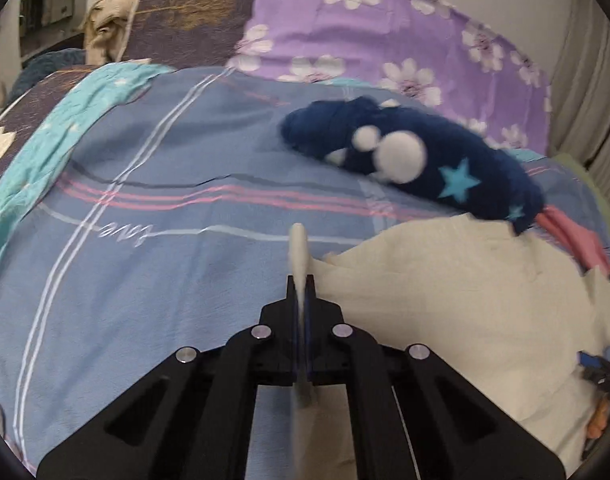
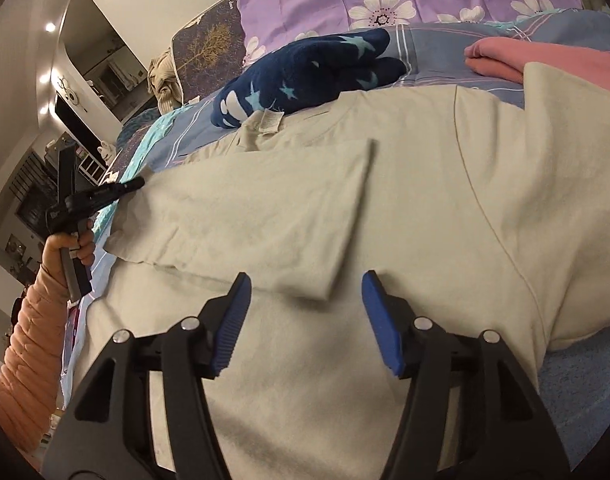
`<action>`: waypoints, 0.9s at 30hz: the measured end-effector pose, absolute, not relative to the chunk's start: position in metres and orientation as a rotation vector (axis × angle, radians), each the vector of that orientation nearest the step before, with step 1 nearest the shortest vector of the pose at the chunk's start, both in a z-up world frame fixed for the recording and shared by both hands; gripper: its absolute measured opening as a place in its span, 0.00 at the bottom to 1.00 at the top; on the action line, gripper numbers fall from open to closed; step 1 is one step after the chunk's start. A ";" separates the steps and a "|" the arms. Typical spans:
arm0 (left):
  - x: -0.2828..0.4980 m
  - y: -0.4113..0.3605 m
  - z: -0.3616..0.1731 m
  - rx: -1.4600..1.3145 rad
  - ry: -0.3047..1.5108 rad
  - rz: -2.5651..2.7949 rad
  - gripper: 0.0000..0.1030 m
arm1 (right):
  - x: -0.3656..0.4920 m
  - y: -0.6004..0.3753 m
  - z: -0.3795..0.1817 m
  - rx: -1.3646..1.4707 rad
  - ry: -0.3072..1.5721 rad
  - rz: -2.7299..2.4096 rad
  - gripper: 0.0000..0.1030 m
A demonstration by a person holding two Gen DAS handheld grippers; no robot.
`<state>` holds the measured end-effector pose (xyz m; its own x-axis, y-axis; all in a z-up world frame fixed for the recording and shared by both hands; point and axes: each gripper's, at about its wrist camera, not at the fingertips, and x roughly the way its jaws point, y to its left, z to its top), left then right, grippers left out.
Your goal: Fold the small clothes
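Observation:
A cream garment [image 2: 445, 184] lies spread on the bed, with one sleeve [image 2: 273, 216] folded across its body. My left gripper [image 1: 301, 280] is shut on an edge of this cream garment [image 1: 465, 288], and a strip of the cloth sticks up between its jaws. It also shows in the right wrist view [image 2: 135, 185] at the garment's left edge. My right gripper [image 2: 305, 292] is open and empty, its blue pads [image 2: 233, 320] just above the garment near the sleeve's cuff.
A navy fleece piece with stars [image 1: 417, 160] [image 2: 305, 76] lies behind the cream garment. A folded pink garment [image 2: 537, 60] sits at the right. The bed has a blue striped sheet [image 1: 165, 240] and a purple floral pillow [image 1: 385, 40].

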<state>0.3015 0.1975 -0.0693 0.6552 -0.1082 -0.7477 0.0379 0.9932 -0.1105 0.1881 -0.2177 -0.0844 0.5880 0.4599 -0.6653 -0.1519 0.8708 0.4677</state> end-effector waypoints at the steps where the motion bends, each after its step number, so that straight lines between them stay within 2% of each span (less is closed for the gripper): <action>1: 0.302 0.203 -0.078 -0.082 0.876 -0.072 0.03 | 0.189 -0.217 -0.084 0.387 0.872 0.367 0.59; 4: 0.297 0.205 -0.086 -0.015 0.876 -0.033 0.06 | 0.190 -0.218 -0.082 0.404 0.863 0.357 0.59; 7: 0.290 0.203 -0.071 -0.016 0.857 -0.032 0.10 | 0.186 -0.222 -0.079 0.428 0.849 0.340 0.57; 9: 0.278 0.196 -0.055 -0.011 0.804 -0.073 0.15 | 0.186 -0.223 -0.078 0.430 0.850 0.332 0.49; 10: 0.267 0.188 -0.045 -0.004 0.771 -0.113 0.21 | 0.187 -0.224 -0.078 0.431 0.860 0.329 0.43; 11: 0.256 0.182 -0.038 0.008 0.747 -0.142 0.25 | 0.188 -0.225 -0.079 0.435 0.868 0.327 0.42; 13: 0.231 0.164 -0.033 0.061 0.714 -0.172 0.40 | 0.190 -0.228 -0.080 0.457 0.879 0.323 0.42; 18: 0.179 0.139 -0.057 0.287 0.727 -0.143 0.56 | 0.203 -0.225 -0.076 0.433 0.923 0.320 0.45; 22: 0.167 0.152 -0.089 0.383 0.807 -0.049 0.60 | 0.215 -0.211 -0.077 0.383 0.955 0.325 0.51; 23: 0.168 0.159 -0.092 0.354 0.814 -0.036 0.61 | 0.218 -0.207 -0.077 0.370 0.953 0.324 0.49; 24: 0.171 0.165 -0.091 0.311 0.811 -0.032 0.62 | 0.221 -0.199 -0.078 0.336 0.948 0.319 0.40; 25: 0.174 0.169 -0.089 0.284 0.810 -0.025 0.62 | 0.225 -0.191 -0.080 0.295 0.952 0.310 0.20; 26: 0.177 0.171 -0.087 0.259 0.806 -0.014 0.62 | 0.226 -0.187 -0.081 0.267 0.956 0.294 0.11; 27: 0.180 0.172 -0.085 0.240 0.798 -0.006 0.62 | 0.227 -0.183 -0.082 0.247 0.950 0.272 0.09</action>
<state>0.1796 0.1725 -0.0849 0.6995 0.0848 -0.7096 0.0962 0.9727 0.2111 0.2275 -0.1830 -0.0820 0.5527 0.3348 -0.7631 -0.1196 0.9381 0.3250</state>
